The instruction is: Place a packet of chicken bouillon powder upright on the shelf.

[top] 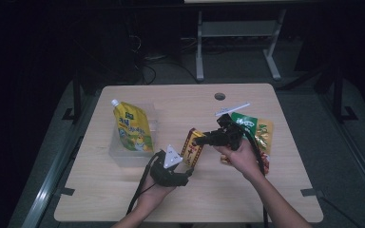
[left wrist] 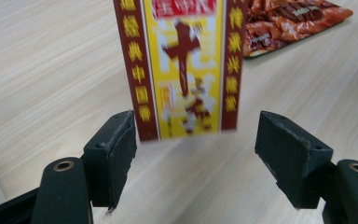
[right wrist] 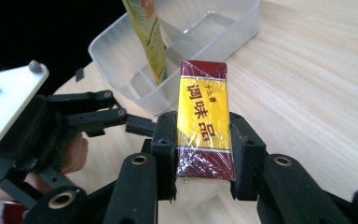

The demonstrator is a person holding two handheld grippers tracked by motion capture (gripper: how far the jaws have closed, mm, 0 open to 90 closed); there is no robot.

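Seasoning box [right wrist: 203, 122] — red and yellow, wrapped in clear film — sits clamped between the pads of the right claw [right wrist: 204, 140], lifted clear of the bench [top: 247, 190]. The left claw [left wrist: 196, 156] stands wide just below the box's lower end, its pads not touching it. Behind, a yellow pouch [top: 133, 127] stands in a clear plastic tub [right wrist: 223, 28]; an orange snack bag [top: 261, 135] lies by the right hand [top: 240, 159].
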